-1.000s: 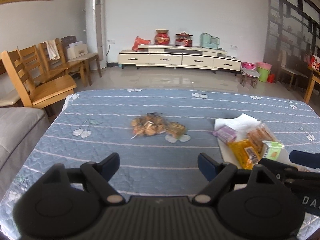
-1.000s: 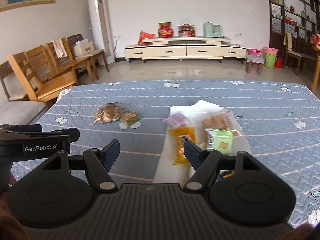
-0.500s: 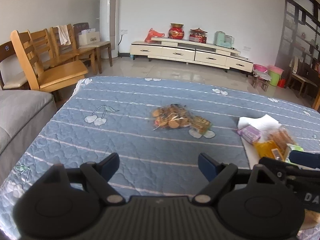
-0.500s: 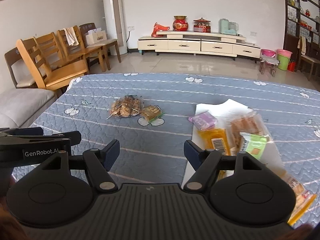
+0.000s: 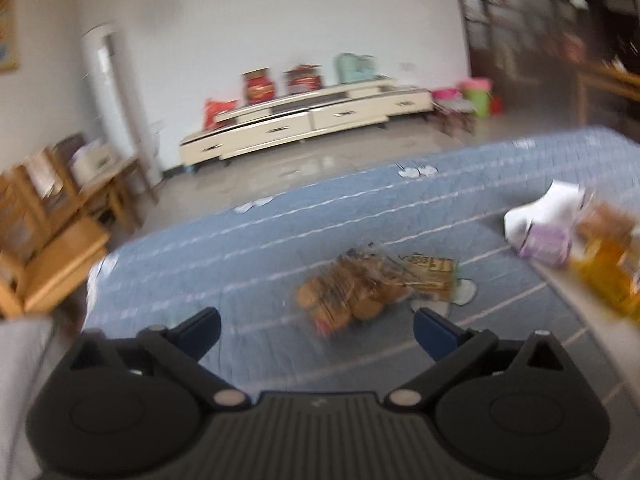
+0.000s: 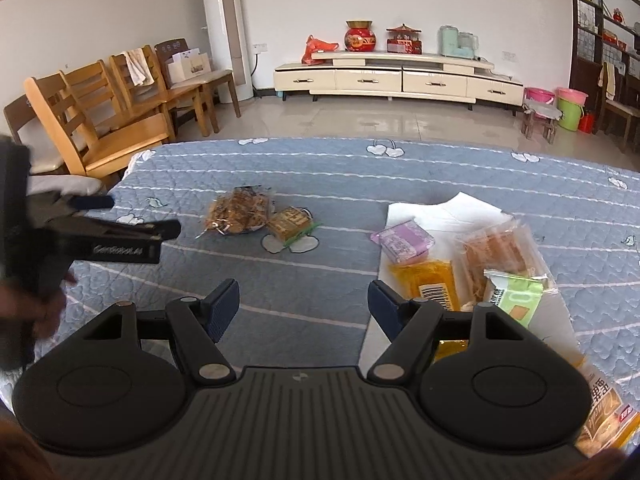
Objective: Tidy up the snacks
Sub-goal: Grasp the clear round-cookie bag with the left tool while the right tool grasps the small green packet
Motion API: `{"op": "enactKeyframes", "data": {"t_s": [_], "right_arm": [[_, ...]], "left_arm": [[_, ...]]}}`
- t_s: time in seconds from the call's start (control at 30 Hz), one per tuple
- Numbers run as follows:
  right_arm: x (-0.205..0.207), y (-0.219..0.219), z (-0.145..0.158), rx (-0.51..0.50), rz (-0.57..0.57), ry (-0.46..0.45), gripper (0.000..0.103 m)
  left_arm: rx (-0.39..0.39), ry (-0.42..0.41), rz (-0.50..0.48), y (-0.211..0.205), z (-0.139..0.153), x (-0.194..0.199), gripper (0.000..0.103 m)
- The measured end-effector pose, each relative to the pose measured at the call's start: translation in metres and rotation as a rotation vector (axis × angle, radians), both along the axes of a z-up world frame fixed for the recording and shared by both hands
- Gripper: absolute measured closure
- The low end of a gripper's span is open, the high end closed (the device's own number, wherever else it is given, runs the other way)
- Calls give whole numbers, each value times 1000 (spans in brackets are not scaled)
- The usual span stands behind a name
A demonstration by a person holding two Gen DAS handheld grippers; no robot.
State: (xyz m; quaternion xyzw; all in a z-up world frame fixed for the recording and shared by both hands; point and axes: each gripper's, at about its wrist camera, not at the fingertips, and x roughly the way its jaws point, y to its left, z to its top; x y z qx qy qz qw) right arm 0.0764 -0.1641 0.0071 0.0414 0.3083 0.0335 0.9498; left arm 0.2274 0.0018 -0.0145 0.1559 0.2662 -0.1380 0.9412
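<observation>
Partly done: several packets gathered on white tray (image 6: 436, 210), cookie bag (image 6: 240, 215) and small packet (image 6: 289, 223) left on surface (image 6: 344, 168), left gripper (image 5: 316, 330) jaws opening with nothing between, right gripper (image 6: 303, 302) jaws spread, empty.

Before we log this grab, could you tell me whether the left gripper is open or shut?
Open and still opening: the left gripper has its jaws wide apart, with nothing between them; the cookie bag lies just ahead.

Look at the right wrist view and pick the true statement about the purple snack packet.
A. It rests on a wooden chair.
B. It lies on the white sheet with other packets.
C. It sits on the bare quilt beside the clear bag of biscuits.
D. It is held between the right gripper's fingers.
B: the purple snack packet lies on the white sheet, next to the yellow packet, apart from the clear bag of biscuits on the quilt.
</observation>
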Motion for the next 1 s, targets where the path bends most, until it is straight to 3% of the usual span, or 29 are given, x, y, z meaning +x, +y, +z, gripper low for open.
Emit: {"op": "enactKeyframes", "data": {"t_s": [0.33, 0.5, 0.63, 0.73, 0.8, 1.0], "right_arm": [[23, -10, -7, 38, -7, 39, 11], [41, -11, -11, 46, -8, 60, 8], [56, -7, -11, 51, 6, 63, 8], [71, 0, -13, 29, 30, 55, 7], [83, 3, -14, 26, 60, 54, 7], [122, 18, -22, -29, 167, 82, 2]], "left_arm": [[171, 6, -276, -26, -39, 67, 1], [186, 62, -359, -32, -49, 92, 0], [53, 130, -349, -21, -51, 107, 0], [-74, 180, -287, -10, -53, 110, 16], [-105, 170, -248, -7, -54, 101, 23], [-154, 168, -97, 10, -47, 74, 29]]}}
